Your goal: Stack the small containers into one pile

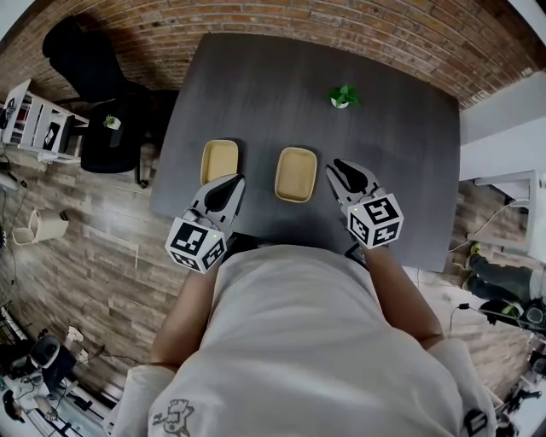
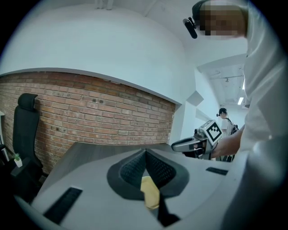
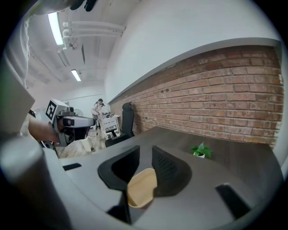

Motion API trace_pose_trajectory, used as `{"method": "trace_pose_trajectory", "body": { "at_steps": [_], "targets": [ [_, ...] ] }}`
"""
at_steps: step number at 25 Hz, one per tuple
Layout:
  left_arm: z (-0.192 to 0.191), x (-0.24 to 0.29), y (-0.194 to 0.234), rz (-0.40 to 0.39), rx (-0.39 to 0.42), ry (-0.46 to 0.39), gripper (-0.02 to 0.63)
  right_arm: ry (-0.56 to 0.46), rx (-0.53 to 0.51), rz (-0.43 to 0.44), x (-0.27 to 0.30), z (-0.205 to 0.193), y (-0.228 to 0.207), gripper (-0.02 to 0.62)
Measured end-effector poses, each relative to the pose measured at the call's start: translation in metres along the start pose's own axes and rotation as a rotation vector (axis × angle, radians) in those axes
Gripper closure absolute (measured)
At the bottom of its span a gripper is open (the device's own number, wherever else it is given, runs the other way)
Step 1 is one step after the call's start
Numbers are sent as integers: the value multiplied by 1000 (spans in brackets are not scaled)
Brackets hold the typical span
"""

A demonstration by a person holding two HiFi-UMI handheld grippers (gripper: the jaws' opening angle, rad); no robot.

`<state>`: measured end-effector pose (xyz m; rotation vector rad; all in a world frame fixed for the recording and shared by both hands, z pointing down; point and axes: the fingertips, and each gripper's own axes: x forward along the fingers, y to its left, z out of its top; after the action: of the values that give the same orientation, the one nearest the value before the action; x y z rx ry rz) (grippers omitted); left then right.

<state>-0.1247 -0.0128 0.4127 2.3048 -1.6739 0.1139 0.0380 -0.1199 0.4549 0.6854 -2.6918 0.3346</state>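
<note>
Two small tan containers lie apart, unstacked, on the dark tabletop (image 1: 401, 154), both in its near half. The left container (image 1: 219, 160) is close to the left edge. The right container (image 1: 296, 173) is about midway along the near edge, and both are upright with their open sides up.

The left hand-held gripper (image 1: 231, 184) hovers just at the near rim of the left container. Its jaws meet at the tips, and a sliver of tan shows below them in the left gripper view. The right hand-held gripper (image 1: 339, 167) is just beside the right container's right side, apart from it. Its jaws stand apart with nothing gripped, and the right gripper view shows the container through the gap.

A small potted plant (image 1: 344, 96) stands toward the far edge, right of the middle. A black office chair (image 1: 85, 53) sits beyond the far left corner, against a brick wall (image 1: 281, 21).
</note>
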Motion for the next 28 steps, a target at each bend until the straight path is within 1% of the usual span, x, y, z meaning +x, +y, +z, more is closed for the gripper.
{"method": "trace_pose_trajectory", "body": {
  "at_steps": [11,16,28],
  "targets": [
    [7,-2,50,-59,-2,12,595,10,38,-69,32,7,17,503],
    [9,-4,82,-103,1,32,595,4,68,-110,54,15,31,503],
    [17,1,147,-210,10,53,595,14,107,-186,108,30,59,502]
  ]
}}
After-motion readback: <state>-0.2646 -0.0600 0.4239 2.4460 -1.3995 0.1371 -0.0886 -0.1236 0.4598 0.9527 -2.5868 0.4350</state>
